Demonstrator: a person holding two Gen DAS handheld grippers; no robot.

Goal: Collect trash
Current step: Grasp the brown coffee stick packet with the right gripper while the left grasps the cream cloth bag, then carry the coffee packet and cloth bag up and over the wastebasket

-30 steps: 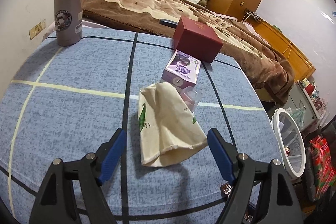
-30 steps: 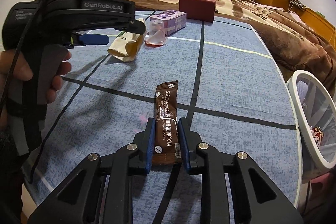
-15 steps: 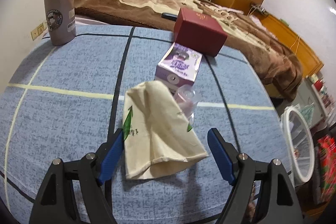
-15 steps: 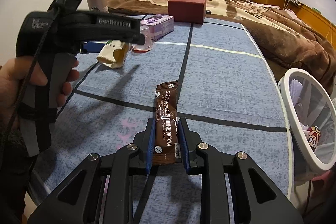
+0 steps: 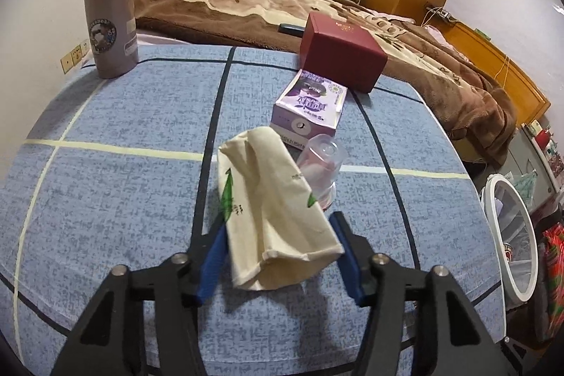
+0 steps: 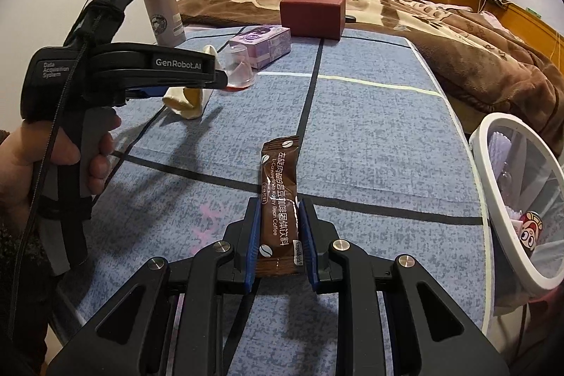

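Observation:
A crumpled cream paper cup point(image 5: 271, 210) lies on the blue checked tablecloth point(image 5: 105, 199). My left gripper point(image 5: 278, 252) is closing on the cup, and its blue pads touch both sides of the open end. A clear plastic cup point(image 5: 322, 164) and a purple carton point(image 5: 310, 108) sit just beyond it. My right gripper point(image 6: 280, 235) is shut on the lower end of a brown coffee sachet point(image 6: 280, 192), which it holds above the cloth. In the right wrist view a hand point(image 6: 31, 161) holds the left gripper's handle over the paper cup point(image 6: 187, 99).
A white mesh bin point(image 6: 481, 164) with some rubbish inside stands off the table's right edge, with its rim point(image 5: 498, 180) also in the left wrist view. A red box point(image 5: 342, 51) and a grey tumbler point(image 5: 109, 6) stand at the far side. A bed with a brown blanket point(image 5: 246, 6) lies behind.
The left jaws have come together from wide apart onto the paper cup's sides. The right gripper still holds the sachet in the same place.

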